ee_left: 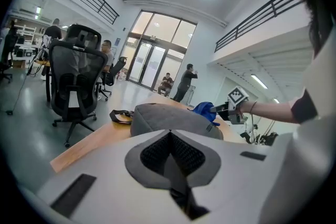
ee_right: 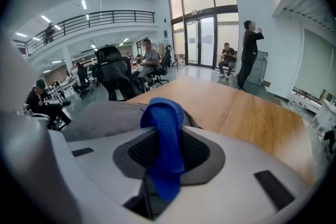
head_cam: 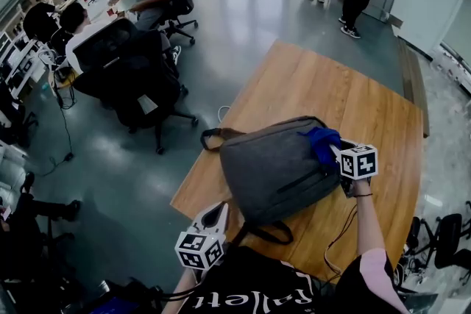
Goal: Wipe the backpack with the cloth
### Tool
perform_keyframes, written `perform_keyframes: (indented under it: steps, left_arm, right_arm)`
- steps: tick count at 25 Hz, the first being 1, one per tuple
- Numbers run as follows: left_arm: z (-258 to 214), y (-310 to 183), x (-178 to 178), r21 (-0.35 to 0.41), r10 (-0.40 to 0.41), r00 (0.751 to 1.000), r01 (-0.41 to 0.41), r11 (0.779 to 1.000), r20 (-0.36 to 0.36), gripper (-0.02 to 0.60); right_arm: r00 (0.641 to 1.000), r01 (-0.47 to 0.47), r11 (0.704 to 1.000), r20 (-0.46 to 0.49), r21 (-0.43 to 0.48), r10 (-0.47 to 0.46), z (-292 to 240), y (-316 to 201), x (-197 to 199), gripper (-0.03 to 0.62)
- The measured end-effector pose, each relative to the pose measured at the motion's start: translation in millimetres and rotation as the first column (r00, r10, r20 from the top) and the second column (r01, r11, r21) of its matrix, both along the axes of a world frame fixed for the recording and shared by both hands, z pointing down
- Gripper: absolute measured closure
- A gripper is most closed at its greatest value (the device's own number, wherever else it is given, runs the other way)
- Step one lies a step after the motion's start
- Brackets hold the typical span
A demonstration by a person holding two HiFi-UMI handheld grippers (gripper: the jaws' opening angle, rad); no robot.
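The right gripper (head_cam: 333, 151) has its jaws closed on the blue cloth (head_cam: 318, 141), which rests on the 2 o'clock corner of the grey backpack (head_cam: 274, 171). So the rest of the bag lies toward 8 o'clock from it, and its long side seems to run from 9 to 3 o'clock. The left gripper (head_cam: 215, 215), jaws pressed together on nothing, waits at the bag's 7 o'clock. The backpack lies flat on a wooden table (head_cam: 360, 95) in an open office, with chairs (head_cam: 140, 81) at 10 o'clock.
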State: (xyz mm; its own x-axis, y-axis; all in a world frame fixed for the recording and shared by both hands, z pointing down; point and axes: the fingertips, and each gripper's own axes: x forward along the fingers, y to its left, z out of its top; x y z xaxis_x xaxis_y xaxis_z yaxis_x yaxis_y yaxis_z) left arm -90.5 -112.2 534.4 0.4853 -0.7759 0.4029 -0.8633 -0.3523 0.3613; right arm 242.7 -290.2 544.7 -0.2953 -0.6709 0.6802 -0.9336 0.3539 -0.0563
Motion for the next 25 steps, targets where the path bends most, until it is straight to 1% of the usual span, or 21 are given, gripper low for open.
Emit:
perform_keyframes:
  steps: [4,6,9,11,13,15,18,20,22,25]
  left_arm:
    - [1,0,-1,-0.001,-0.005,1.000,0.005,1.000,0.004,0.583]
    - [2,0,-3,-0.003,-0.009,1.000,0.009,1.000,0.006,0.583]
    - [3,0,-4,-0.006,-0.012,1.000,0.012,1.000,0.010,0.583]
    - [3,0,-4,-0.006,-0.013,1.000,0.013,1.000,0.009,0.583]
    - [2,0,-4,-0.007,-0.015,1.000,0.015,1.000,0.009,0.583]
    - [1,0,-5,-0.007,-0.014,1.000,0.014,1.000,0.009,0.583]
    - [0,0,-5,-0.006,-0.007,1.000,0.007,1.000,0.004,0.583]
    - [0,-1,-3,-0.003,0.001,1.000,-0.001,1.000,0.000,0.583]
    - [0,-2,-2,-0.002,0.004,1.000,-0.004,1.000,-0.005,0.583]
    - [1,-2,-2,0.000,0.003,1.000,-0.003,1.000,-0.008,0.583]
  right_arm:
    - [0.995,-0.096,0.994,-0.032,-0.053,0.094,27,0,48,0.490]
    - [0.990,-0.136,0.988,-0.047,-0.074,0.132,38,2,65,0.490]
    - [0.986,-0.167,0.982,-0.026,-0.085,0.166,42,2,76,0.490]
    - [0.987,-0.159,0.985,0.005,-0.067,0.160,32,2,70,0.490]
    - [0.993,-0.116,0.993,0.031,-0.023,0.117,10,1,51,0.490]
    - [0.997,-0.049,0.998,0.055,0.040,0.047,-21,-1,21,0.490]
    - [0.991,0.072,0.988,0.099,0.134,-0.086,-71,0,-40,0.490]
    - [0.975,0.157,0.970,0.125,0.188,-0.182,-99,2,-85,0.490]
    - [0.952,0.235,0.944,0.142,0.233,-0.272,-120,6,-129,0.490]
    - [0.909,0.339,0.901,0.152,0.270,-0.388,-133,13,-193,0.490]
